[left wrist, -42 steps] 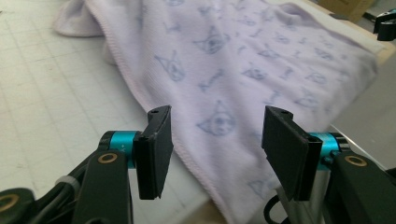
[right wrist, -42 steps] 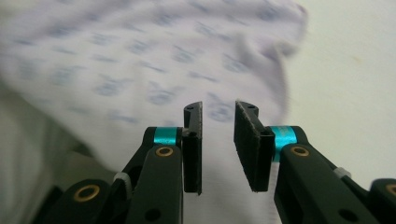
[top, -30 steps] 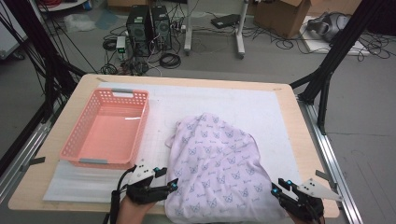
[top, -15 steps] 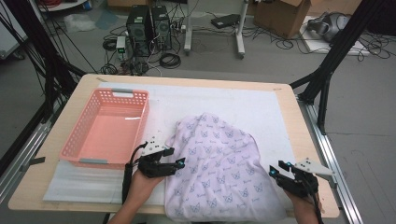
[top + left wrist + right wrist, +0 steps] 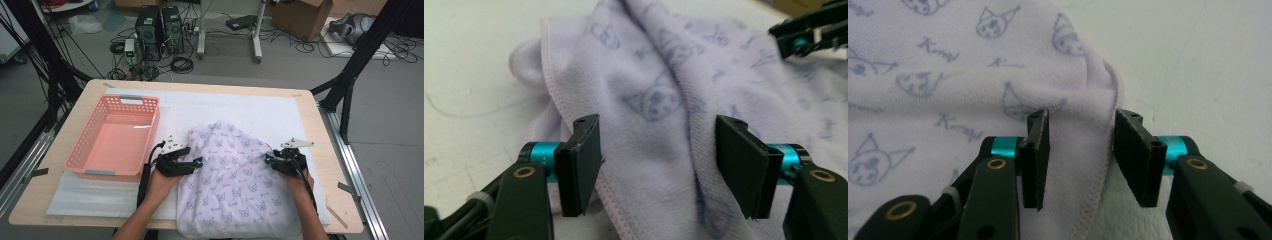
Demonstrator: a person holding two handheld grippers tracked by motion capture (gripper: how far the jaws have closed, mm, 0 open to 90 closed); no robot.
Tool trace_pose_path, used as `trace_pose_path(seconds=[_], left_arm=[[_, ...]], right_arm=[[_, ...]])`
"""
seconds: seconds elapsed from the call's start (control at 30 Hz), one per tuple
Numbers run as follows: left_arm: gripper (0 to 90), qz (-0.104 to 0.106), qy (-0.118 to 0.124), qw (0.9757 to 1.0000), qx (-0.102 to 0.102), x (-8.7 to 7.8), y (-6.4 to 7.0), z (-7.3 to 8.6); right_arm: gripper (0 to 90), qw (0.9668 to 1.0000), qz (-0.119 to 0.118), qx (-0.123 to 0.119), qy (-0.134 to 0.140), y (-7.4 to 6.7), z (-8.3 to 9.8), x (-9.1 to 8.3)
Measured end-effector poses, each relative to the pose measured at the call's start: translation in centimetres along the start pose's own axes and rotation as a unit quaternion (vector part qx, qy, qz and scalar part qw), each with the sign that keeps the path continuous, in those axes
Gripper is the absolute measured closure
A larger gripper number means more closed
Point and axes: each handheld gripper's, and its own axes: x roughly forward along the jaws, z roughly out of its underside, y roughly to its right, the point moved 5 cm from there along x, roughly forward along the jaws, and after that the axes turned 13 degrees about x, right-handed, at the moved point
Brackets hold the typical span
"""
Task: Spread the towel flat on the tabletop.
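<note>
The pink basket (image 5: 112,137) is sitting at the table's left. I am holding my left gripper (image 5: 186,164), its jaws just widening, over the towel (image 5: 235,185) spread mid-table; my right gripper (image 5: 276,162), jaws just narrowing, is straddling the towel's hemmed edge without pinching it.

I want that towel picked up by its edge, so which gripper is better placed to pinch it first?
Probably the right gripper: the towel has its stitched hem between those open jaws. The left gripper straddles a broad fold, its jaws just opening wider.
</note>
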Motion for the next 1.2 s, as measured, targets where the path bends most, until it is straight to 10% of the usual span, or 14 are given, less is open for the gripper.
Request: trace_pose_path(seconds=[0.1, 0.33, 0.57, 0.87, 1.03, 1.2], left_arm=[[34.4, -0.002, -0.001, 1.0, -0.007, 0.1, -0.1, 0.0], [58.8, 0.017, -0.043, 0.9989, 0.004, 0.7, 1.0, 0.1], [76.9, 0.022, -0.03, 0.9992, 0.017, -0.9, 1.9, -0.5], [73.9, 0.085, -0.02, 0.9962, 0.005, -3.6, 3.7, 0.1], [47.9, 0.065, 0.006, 0.9979, -0.006, -3.1, 2.6, -1.2], [44.8, 0.048, 0.022, 0.9985, -0.01, -2.4, 1.4, -3.3]], right_arm=[[84.6, 0.9998, -0.02, -0.002, -0.007, -0.1, 0.1, -0.2], [86.2, 0.9999, -0.013, 0.006, 0.003, 0.4, 1.3, -2.1], [86.4, 0.9997, -0.014, -0.009, 0.015, 0.8, 3.1, -5.8], [85.4, 0.999, -0.038, -0.022, -0.008, -0.2, 5.6, -8.9], [72.1, 0.9988, -0.045, -0.004, 0.017, 0.1, 3.9, -8.1], [68.3, 0.9982, -0.043, -0.007, 0.041, 0.1, 0.0, -5.9]])
